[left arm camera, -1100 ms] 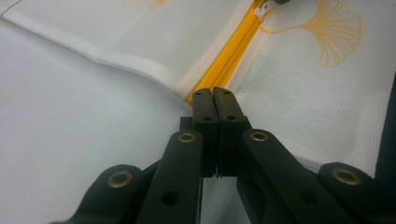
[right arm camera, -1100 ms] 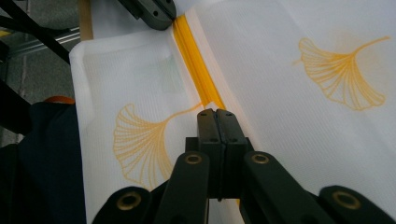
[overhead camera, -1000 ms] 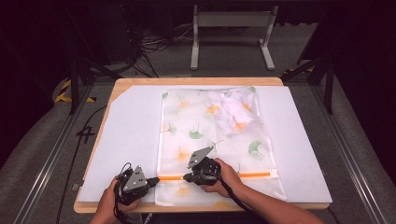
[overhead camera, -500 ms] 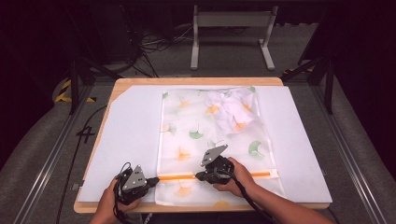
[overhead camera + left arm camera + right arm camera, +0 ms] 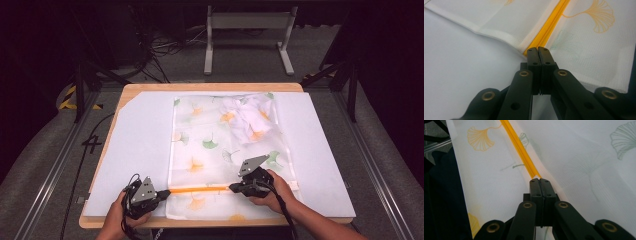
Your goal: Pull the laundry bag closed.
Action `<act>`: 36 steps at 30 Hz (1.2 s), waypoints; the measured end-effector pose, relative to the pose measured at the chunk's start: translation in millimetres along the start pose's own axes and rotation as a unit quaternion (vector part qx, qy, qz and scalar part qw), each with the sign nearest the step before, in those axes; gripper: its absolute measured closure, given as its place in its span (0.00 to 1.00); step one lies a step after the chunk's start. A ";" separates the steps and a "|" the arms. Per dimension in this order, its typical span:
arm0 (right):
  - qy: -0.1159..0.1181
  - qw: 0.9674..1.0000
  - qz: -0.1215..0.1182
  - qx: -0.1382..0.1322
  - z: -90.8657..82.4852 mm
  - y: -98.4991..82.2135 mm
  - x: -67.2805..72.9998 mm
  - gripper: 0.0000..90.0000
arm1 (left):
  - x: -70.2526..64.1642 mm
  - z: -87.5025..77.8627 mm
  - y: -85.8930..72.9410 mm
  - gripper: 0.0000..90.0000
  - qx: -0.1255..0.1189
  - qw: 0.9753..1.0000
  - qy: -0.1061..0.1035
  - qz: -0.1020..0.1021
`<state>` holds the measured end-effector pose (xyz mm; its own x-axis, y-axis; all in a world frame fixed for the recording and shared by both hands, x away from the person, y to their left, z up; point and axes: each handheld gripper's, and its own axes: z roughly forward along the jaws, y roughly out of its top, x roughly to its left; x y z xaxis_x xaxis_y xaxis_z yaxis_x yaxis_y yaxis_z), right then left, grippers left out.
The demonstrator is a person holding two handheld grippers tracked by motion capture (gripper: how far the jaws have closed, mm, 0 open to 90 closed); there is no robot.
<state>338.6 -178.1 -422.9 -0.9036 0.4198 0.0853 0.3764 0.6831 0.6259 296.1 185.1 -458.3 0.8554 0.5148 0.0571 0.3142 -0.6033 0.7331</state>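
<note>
White table mat (image 5: 135, 145) | right hand-held gripper (image 5: 235, 188) — clenched on orange zipper (image 5: 200, 189) (slid rightward) | left hand-held gripper (image 5: 161, 193) clenched on it

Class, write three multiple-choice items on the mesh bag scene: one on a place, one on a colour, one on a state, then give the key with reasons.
1. Where does the bundle of white cloth lie in the mesh bag?
A. far right part
B. near left corner
C. beside the zip

2. What colour is the zip?
A. green
B. orange
C. black

3. How do the jaws of the left gripper and right gripper stand?
A. both wide open
B. one open
C. both shut

Key: 1 A, the high view shows it at the far right. 2 B, an orange strip runs across the near end. 3 C, each gripper view shows the jaws closed together at the zip.
</note>
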 end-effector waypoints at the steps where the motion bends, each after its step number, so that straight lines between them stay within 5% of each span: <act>1: -0.001 1.000 0.003 -0.003 -2.7 -2.0 -0.6 1.00 | 0.2 0.0 0.1 0.99 0.000 1.000 -0.001 0.000; 36: -0.037 0.997 0.061 -0.005 -43.8 -59.1 -26.4 1.00 | 0.0 0.1 0.0 0.99 -0.001 1.000 0.000 -0.003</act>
<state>331.3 -255.7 -428.2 -0.8332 0.5429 0.1047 0.4806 0.6175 0.6227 296.2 185.1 -458.4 0.8537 0.5182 0.0519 0.3191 -0.5993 0.7342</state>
